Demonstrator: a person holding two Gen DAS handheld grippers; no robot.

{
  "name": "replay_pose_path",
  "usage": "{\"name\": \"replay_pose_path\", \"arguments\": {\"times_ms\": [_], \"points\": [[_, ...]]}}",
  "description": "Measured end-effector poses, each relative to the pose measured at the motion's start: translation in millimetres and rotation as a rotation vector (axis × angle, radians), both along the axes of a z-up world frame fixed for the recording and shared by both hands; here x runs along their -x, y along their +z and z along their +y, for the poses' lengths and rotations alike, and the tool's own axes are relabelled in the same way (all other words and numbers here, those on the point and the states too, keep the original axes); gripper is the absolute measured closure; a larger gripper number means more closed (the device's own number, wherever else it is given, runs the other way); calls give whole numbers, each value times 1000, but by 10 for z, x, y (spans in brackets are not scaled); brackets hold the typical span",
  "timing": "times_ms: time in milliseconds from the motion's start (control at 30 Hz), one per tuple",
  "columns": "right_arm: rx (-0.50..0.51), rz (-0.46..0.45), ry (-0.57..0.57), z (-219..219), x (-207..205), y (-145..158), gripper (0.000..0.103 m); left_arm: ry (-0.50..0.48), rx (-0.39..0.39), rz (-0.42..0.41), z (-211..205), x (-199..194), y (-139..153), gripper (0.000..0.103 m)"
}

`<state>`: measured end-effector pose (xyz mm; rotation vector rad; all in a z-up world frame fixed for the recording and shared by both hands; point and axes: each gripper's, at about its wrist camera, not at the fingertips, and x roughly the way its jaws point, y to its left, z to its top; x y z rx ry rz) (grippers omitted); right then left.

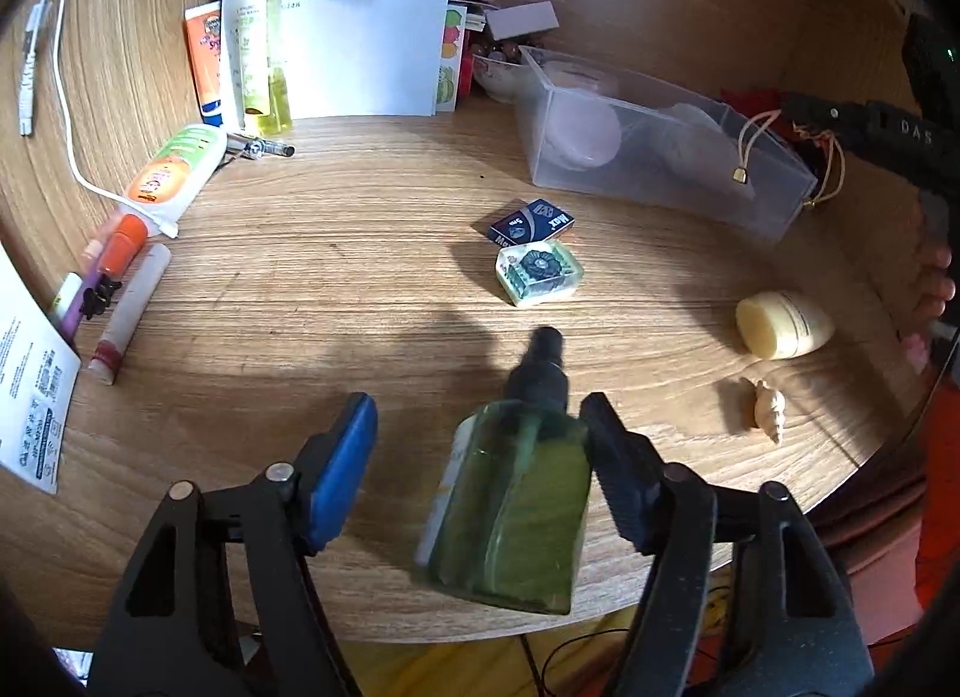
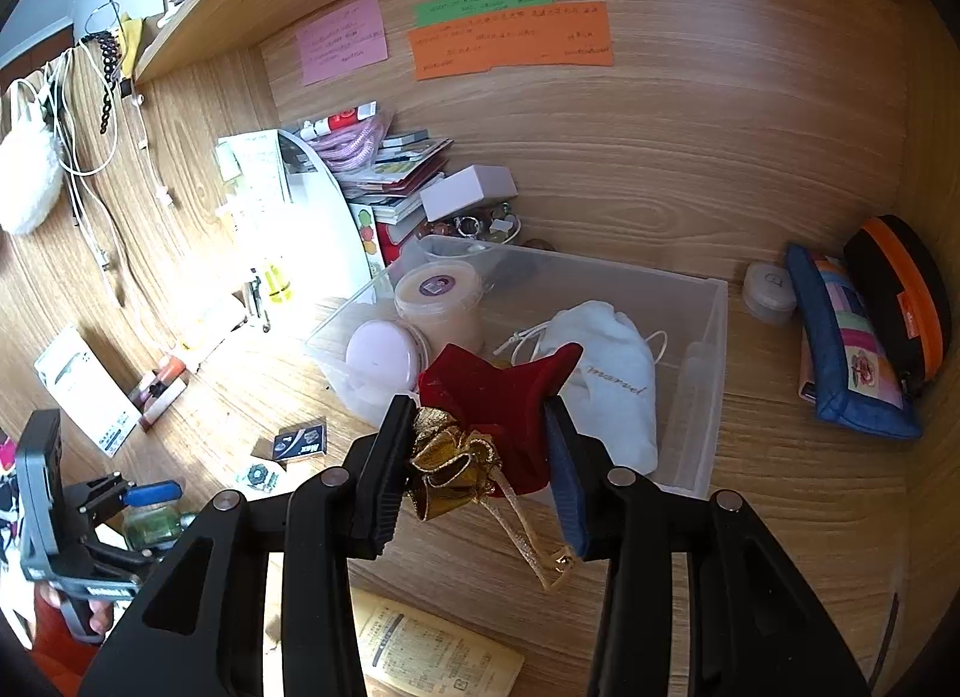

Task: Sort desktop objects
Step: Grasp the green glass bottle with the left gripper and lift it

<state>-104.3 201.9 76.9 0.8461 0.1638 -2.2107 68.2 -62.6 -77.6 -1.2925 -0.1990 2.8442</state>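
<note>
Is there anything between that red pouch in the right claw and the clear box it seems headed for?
Nothing visible. The right claw holds the red pouch at the clear box's near wall, whose top is open. A white pouch already lies inside.

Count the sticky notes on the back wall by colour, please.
Pink note: 1
Green note: 1
Orange note: 1
Total: 3
</note>
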Motion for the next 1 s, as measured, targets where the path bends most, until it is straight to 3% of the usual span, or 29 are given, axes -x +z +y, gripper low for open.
{"name": "replay_pose_path", "arguments": {"times_ms": [67,100,433,833,1000], "points": [[-1,1,3,-27,-15,0,64,8,18,3,14,-19,2,58],[-3,4,5,-41,-21,-1,64,5,26,3,27,-22,1,62],[0,11,11,-40,-33,16,64,20,20,23,-16,41,114,62],[18,34,-24,136,93,102,64,-37,60,125,94,561,676,62],[29,55,-44,199,223,187,64,-100,15,162,191,909,970,62]]}}
